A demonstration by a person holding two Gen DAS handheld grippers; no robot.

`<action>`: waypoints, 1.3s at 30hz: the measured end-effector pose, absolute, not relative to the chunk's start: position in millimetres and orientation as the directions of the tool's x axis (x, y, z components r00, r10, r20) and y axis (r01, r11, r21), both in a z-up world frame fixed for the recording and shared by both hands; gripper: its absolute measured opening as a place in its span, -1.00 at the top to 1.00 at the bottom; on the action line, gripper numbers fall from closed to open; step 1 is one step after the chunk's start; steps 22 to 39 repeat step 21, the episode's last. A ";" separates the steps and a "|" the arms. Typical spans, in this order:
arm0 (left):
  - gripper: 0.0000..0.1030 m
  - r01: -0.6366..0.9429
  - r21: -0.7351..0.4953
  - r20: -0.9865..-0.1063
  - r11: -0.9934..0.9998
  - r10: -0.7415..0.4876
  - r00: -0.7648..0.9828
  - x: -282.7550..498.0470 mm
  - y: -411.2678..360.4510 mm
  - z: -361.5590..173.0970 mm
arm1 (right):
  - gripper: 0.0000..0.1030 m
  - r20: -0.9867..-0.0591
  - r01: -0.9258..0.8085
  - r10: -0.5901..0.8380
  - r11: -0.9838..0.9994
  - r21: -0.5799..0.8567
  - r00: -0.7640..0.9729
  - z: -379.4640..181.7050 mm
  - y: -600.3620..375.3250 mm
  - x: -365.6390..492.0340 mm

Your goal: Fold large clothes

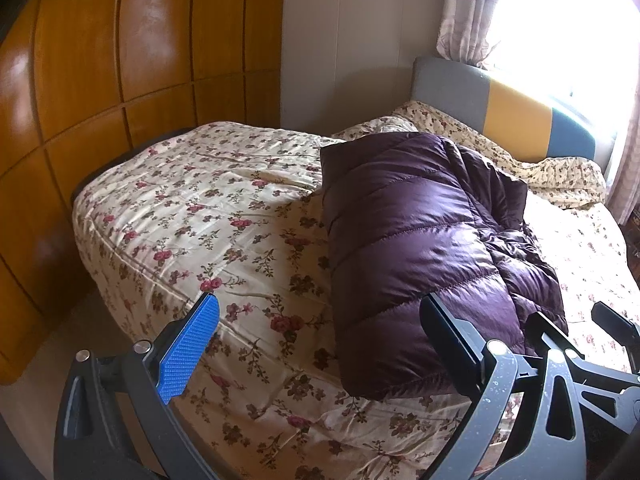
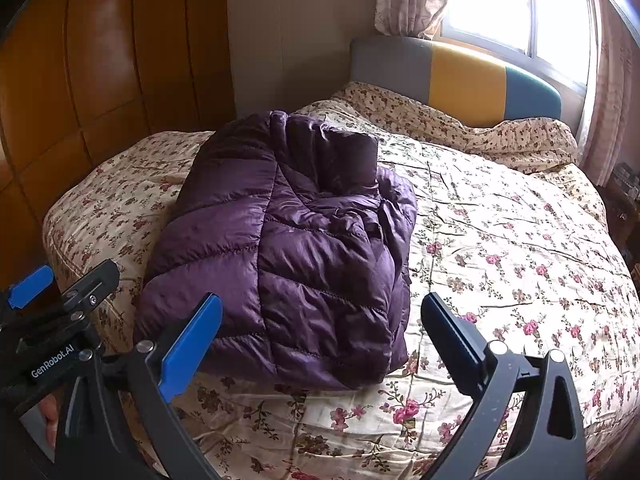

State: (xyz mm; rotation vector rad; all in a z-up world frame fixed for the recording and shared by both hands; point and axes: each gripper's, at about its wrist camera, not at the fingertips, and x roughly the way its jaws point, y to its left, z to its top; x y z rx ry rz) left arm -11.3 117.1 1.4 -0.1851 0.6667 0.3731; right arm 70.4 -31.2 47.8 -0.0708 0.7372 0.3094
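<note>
Purple puffer jacket [image 2: 288,240] lies folded on the floral bedspread [image 2: 500,248].

A purple quilted puffer jacket [image 2: 280,248] is lying folded into a thick, roughly rectangular bundle on the floral bed. Its smooth folded side is facing left, its rumpled layers are bunching on the right, and one end is reaching toward the pillows.

In the right wrist view, the jacket [image 2: 288,248] lies on the bed [image 2: 500,240] at 12 o'clock; headboard [image 2: 460,80] behind at 1, wardrobe [image 2: 100,80] at 10.
</note>
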 end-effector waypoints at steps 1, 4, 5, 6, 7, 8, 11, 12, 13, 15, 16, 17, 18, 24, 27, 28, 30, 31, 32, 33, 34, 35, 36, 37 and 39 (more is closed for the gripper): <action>-0.93 -0.395 -0.051 -0.634 0.917 0.276 0.723 -11.5 117.4 1.3 | -0.93 -0.671 -0.301 0.252 0.952 0.044 0.697 47.9 -31.7 70.6; -0.93 -0.393 -0.053 -0.633 0.918 0.274 0.724 -11.7 117.3 1.6 | -0.94 -0.673 -0.300 0.250 0.953 0.044 0.696 47.4 -32.3 71.1; -0.93 -0.392 -0.055 -0.630 0.918 0.273 0.727 -12.3 117.2 1.8 | -0.94 -0.674 -0.299 0.249 0.953 0.043 0.696 47.3 -32.5 71.1; -0.93 -0.393 -0.053 -0.625 0.918 0.276 0.730 -12.8 116.8 2.2 | -0.94 -0.674 -0.300 0.248 0.953 0.042 0.696 47.1 -32.4 71.2; -0.93 -0.394 -0.051 -0.622 0.918 0.279 0.731 -12.8 116.5 2.1 | -0.94 -0.674 -0.301 0.249 0.953 0.042 0.695 46.9 -32.6 71.0; -0.93 -0.394 -0.048 -0.619 0.918 0.282 0.733 -13.3 115.9 2.4 | -0.94 -0.674 -0.300 0.248 0.953 0.041 0.696 46.8 -32.3 71.0; -0.91 -0.394 -0.044 -0.619 0.918 0.284 0.732 -12.9 115.5 1.9 | -0.94 -0.675 -0.301 0.249 0.953 0.043 0.695 46.7 -32.0 71.1; -0.91 -0.394 -0.045 -0.619 0.918 0.284 0.732 -13.2 115.6 1.9 | -0.94 -0.674 -0.300 0.249 0.953 0.042 0.695 46.6 -32.2 71.1; -0.91 -0.394 -0.050 -0.623 0.918 0.280 0.731 -12.9 116.1 1.8 | -0.94 -0.674 -0.301 0.250 0.953 0.043 0.695 46.6 -32.4 71.1; -0.91 -0.396 -0.064 -0.631 0.916 0.271 0.727 -12.3 118.4 1.1 | -0.94 -0.674 -0.300 0.251 0.953 0.046 0.695 46.5 -32.8 70.9; -0.91 -0.404 -0.063 -0.633 0.913 0.276 0.723 -12.2 119.2 0.8 | -0.94 -0.673 -0.299 0.251 0.953 0.047 0.695 46.7 -33.1 71.1; -0.91 -0.411 -0.058 -0.632 0.910 0.285 0.721 -12.3 119.6 0.4 | -0.94 -0.673 -0.299 0.251 0.953 0.047 0.696 46.8 -33.5 71.2; -0.91 -0.413 -0.057 -0.632 0.909 0.287 0.720 -12.3 120.5 -0.1 | -0.94 -0.673 -0.299 0.252 0.953 0.048 0.695 46.7 -33.7 71.2; -0.91 -0.416 -0.058 -0.635 0.908 0.288 0.717 -12.2 121.7 -1.2 | -0.94 -0.674 -0.300 0.253 0.953 0.049 0.694 47.0 -34.0 71.7; -0.91 -0.416 -0.058 -0.635 0.908 0.288 0.717 -12.2 121.7 -1.2 | -0.94 -0.674 -0.300 0.253 0.953 0.049 0.694 47.0 -34.0 71.7; -0.91 -0.416 -0.058 -0.635 0.908 0.288 0.717 -12.2 121.7 -1.2 | -0.94 -0.674 -0.300 0.253 0.953 0.049 0.694 47.0 -34.0 71.7; -0.91 -0.416 -0.058 -0.635 0.908 0.288 0.717 -12.2 121.7 -1.2 | -0.94 -0.674 -0.300 0.253 0.953 0.049 0.694 47.0 -34.0 71.7; -0.91 -0.416 -0.058 -0.635 0.908 0.288 0.717 -12.2 121.7 -1.2 | -0.94 -0.674 -0.300 0.253 0.953 0.049 0.694 47.0 -34.0 71.7; -0.91 -0.416 -0.058 -0.635 0.908 0.288 0.717 -12.2 121.7 -1.2 | -0.94 -0.674 -0.300 0.253 0.953 0.049 0.694 47.0 -34.0 71.7; -0.91 -0.416 -0.058 -0.635 0.908 0.288 0.717 -12.2 121.7 -1.2 | -0.94 -0.674 -0.300 0.253 0.953 0.049 0.694 47.0 -34.0 71.7; -0.91 -0.416 -0.058 -0.635 0.908 0.288 0.717 -12.2 121.7 -1.2 | -0.94 -0.674 -0.300 0.253 0.953 0.049 0.694 47.0 -34.0 71.7; -0.91 -0.416 -0.058 -0.635 0.908 0.288 0.717 -12.2 121.7 -1.2 | -0.94 -0.674 -0.300 0.253 0.953 0.049 0.694 47.0 -34.0 71.7; -0.91 -0.416 -0.058 -0.635 0.908 0.288 0.717 -12.2 121.7 -1.2 | -0.94 -0.674 -0.300 0.253 0.953 0.049 0.694 47.0 -34.0 71.7; -0.91 -0.416 -0.058 -0.635 0.908 0.288 0.717 -12.2 121.7 -1.2 | -0.94 -0.674 -0.300 0.253 0.953 0.049 0.694 47.0 -34.0 71.7; -0.91 -0.416 -0.058 -0.635 0.908 0.288 0.717 -12.2 121.7 -1.2 | -0.94 -0.674 -0.300 0.253 0.953 0.049 0.694 47.0 -34.0 71.7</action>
